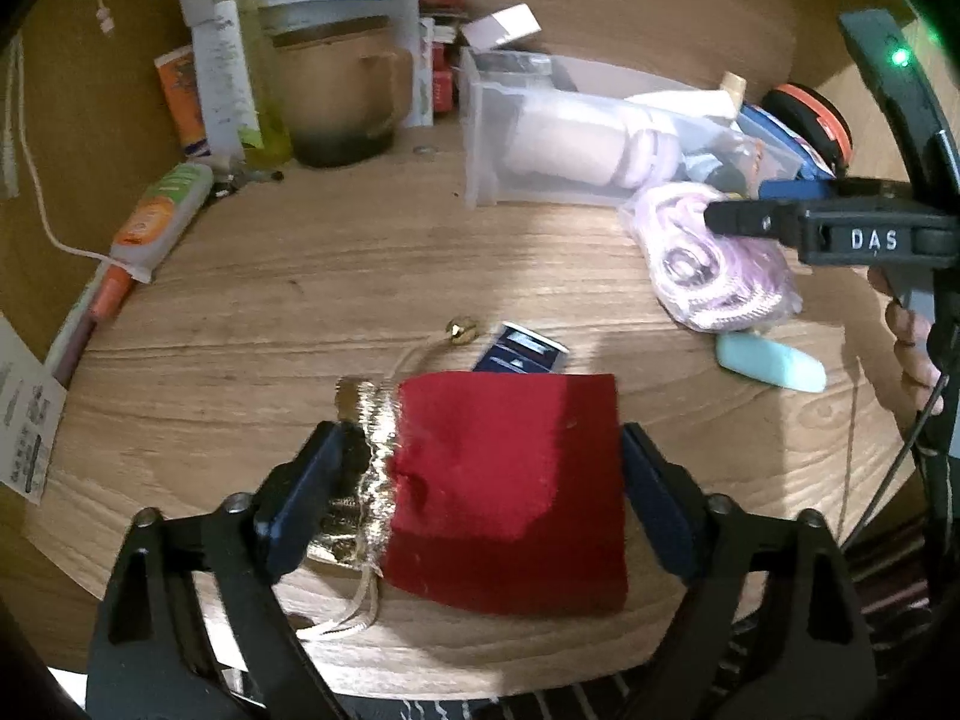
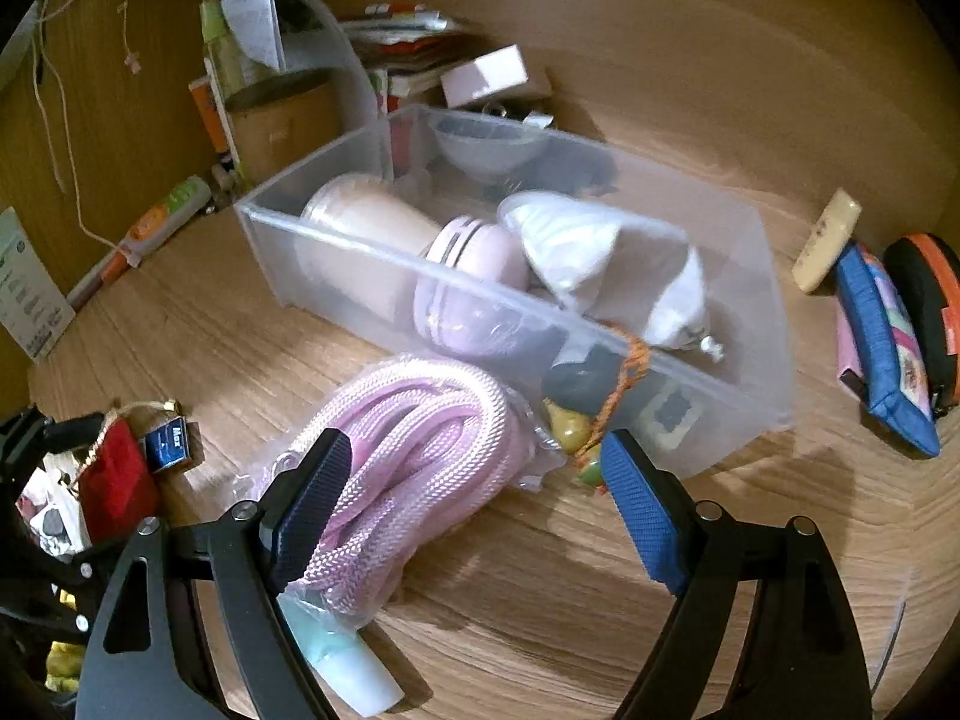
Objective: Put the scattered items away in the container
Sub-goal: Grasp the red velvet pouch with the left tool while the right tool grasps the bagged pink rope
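A red velvet pouch (image 1: pixel 510 480) with a gold neck lies on the wooden table between the fingers of my left gripper (image 1: pixel 480 492), which is open around it. A small blue box (image 1: pixel 522 355) lies just behind the pouch. My right gripper (image 2: pixel 474 504) is open over a bagged coil of pink rope (image 2: pixel 414 450), which lies against the clear plastic container (image 2: pixel 708 420). The container holds a beige jar (image 2: pixel 366 228), a lilac case, white pouches and dark items. A mint tube (image 2: pixel 348 660) lies under the right gripper's left finger. The pouch also shows in the right wrist view (image 2: pixel 114 474).
A blue pouch (image 2: pixel 882 360), a black-and-orange case (image 2: pixel 930 312) and a beige eraser-like piece (image 2: pixel 825 240) lie right of the container. Tubes, bottles, a brown mug (image 1: pixel 348 102) and papers crowd the back left. A gold bell (image 1: pixel 459 330) lies near the blue box.
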`<state>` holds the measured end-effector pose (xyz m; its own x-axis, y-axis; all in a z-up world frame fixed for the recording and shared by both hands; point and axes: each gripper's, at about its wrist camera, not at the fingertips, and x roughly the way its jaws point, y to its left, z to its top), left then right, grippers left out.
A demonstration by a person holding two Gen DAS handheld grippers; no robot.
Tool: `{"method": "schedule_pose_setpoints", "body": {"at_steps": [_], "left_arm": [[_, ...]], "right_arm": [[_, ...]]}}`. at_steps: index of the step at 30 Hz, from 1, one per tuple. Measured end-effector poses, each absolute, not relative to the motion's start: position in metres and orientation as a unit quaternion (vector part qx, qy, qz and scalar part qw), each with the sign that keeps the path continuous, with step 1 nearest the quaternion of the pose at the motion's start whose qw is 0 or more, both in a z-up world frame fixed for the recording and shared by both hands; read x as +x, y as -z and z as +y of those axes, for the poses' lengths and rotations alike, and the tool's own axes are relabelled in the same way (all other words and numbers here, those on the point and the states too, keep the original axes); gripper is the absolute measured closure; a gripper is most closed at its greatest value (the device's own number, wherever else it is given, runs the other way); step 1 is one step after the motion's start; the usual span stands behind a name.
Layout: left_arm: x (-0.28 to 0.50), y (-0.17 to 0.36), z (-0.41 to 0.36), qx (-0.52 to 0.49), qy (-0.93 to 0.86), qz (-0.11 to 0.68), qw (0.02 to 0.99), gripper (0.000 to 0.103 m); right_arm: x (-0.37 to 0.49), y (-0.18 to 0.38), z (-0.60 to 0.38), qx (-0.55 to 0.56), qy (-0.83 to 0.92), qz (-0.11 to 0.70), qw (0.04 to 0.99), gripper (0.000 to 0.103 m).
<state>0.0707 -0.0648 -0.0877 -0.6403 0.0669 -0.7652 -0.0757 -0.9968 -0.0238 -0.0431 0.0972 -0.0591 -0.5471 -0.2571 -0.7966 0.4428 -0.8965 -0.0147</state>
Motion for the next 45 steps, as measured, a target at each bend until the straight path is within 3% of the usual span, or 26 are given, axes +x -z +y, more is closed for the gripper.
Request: {"method": "schedule_pose_setpoints", "body": {"at_steps": [7,10,19,36,45], "left_arm": [[0.071,0.086,-0.075,-0.409,-0.912,-0.003,0.031,0.041],[0.071,0.084,-0.081,-0.406,-0.913,-0.015,0.038,0.057],[0.067,0.072,-0.089,-0.396,-0.916,-0.041,0.050,0.081],[0.063,0.049,-0.102,-0.363,-0.927,-0.073,0.065,0.086],[0.048,0.031,-0.093,-0.328,-0.941,-0.042,0.066,0.086]], "right_arm": [[-0.045,0.067,0.088,0.449,0.864,0.099,0.207,0.020],[-0.045,0.067,0.087,0.449,0.864,0.101,0.207,0.020],[-0.043,0.068,0.086,0.451,0.863,0.101,0.203,0.020],[-0.046,0.071,0.085,0.474,0.854,0.071,0.204,0.019],[-0.057,0.079,0.069,0.510,0.835,0.031,0.206,0.019]]}}
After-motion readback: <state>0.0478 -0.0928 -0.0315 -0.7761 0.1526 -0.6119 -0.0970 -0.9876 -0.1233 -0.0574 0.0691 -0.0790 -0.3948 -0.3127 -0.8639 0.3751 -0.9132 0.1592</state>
